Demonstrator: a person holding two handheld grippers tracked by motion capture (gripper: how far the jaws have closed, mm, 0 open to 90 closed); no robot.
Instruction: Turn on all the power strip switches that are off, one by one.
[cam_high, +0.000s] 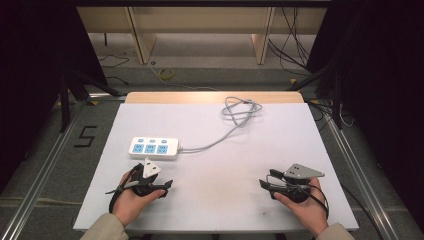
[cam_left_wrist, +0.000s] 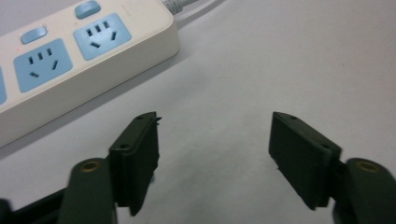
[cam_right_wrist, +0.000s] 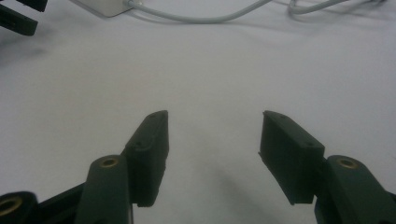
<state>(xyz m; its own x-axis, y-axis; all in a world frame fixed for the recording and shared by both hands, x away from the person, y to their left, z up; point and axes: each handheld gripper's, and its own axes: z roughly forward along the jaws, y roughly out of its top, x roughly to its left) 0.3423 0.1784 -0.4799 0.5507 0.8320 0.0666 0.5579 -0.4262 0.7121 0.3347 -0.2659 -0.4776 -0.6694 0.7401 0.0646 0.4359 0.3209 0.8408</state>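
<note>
A white power strip (cam_high: 154, 148) with three blue sockets and three blue switches lies flat on the white counter (cam_high: 220, 200), left of centre and about midway between the near and far edges. Its grey cable (cam_high: 235, 120) leaves the strip's right end, runs right and away across the counter and ends in a loose coil near the far edge.

The left gripper (cam_high: 166, 185) rests in the person's left hand (cam_high: 131, 200) at the near left of the counter, just on the near side of the power strip and apart from it. In the left gripper view its fingers (cam_left_wrist: 137, 154) stand wide apart with bare counter between them, gripping nothing; the strip lies just beyond them to the upper left, two sockets and two switches in sight.

The right gripper (cam_high: 263, 186) sits in the right hand (cam_high: 307, 207) at the near right, well apart from the strip and pointing left. In the right gripper view its fingers (cam_right_wrist: 289, 151) are likewise spread and empty over bare counter, with the strip's end and cable far off at the top edge.
</note>
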